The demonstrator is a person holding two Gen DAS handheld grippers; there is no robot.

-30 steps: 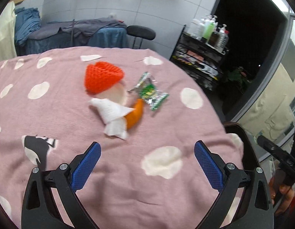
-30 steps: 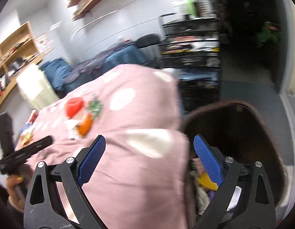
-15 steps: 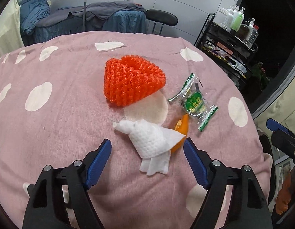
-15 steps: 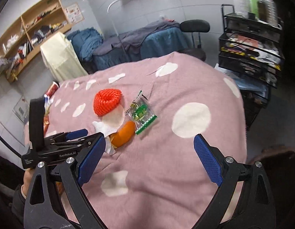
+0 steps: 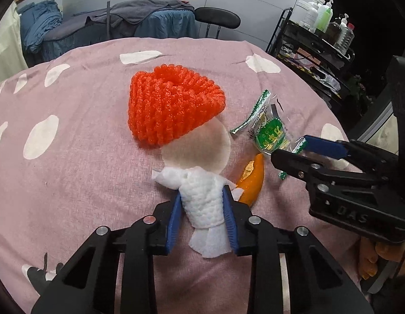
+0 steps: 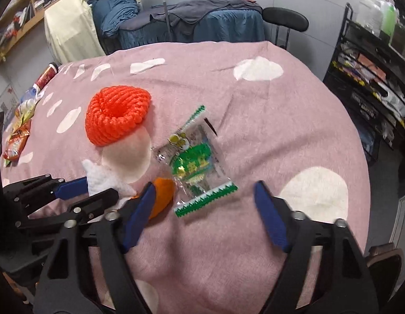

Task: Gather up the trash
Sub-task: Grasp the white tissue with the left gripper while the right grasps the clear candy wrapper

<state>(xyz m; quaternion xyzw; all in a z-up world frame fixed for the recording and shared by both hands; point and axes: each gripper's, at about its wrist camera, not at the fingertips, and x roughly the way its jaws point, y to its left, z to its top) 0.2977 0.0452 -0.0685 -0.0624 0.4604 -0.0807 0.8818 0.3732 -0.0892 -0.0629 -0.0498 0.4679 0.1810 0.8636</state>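
On the pink dotted tablecloth (image 5: 84,157) lie a white crumpled tissue (image 5: 203,204), an orange peel (image 5: 250,180), a green snack wrapper (image 5: 270,133) and an orange foam fruit net (image 5: 173,110). My left gripper (image 5: 202,198) is shut on the tissue, its blue pads pressed on both sides. My right gripper (image 6: 205,196) is open, low over the table, with the wrapper (image 6: 195,167) between and just ahead of its fingers. The peel (image 6: 163,196) sits by its left finger. The net (image 6: 116,115) is farther left. The left gripper (image 6: 92,188) shows at the left.
A black shelf rack (image 5: 315,49) with bottles stands beyond the table's right edge. A black chair (image 5: 218,21) and a blue-covered bed (image 5: 110,28) are behind the table. Snack packets (image 6: 17,136) lie at the table's far left edge.
My left gripper moved forward and closed on the tissue. My right gripper swung from beside the bin to over the table and came down close to the wrapper, still open.
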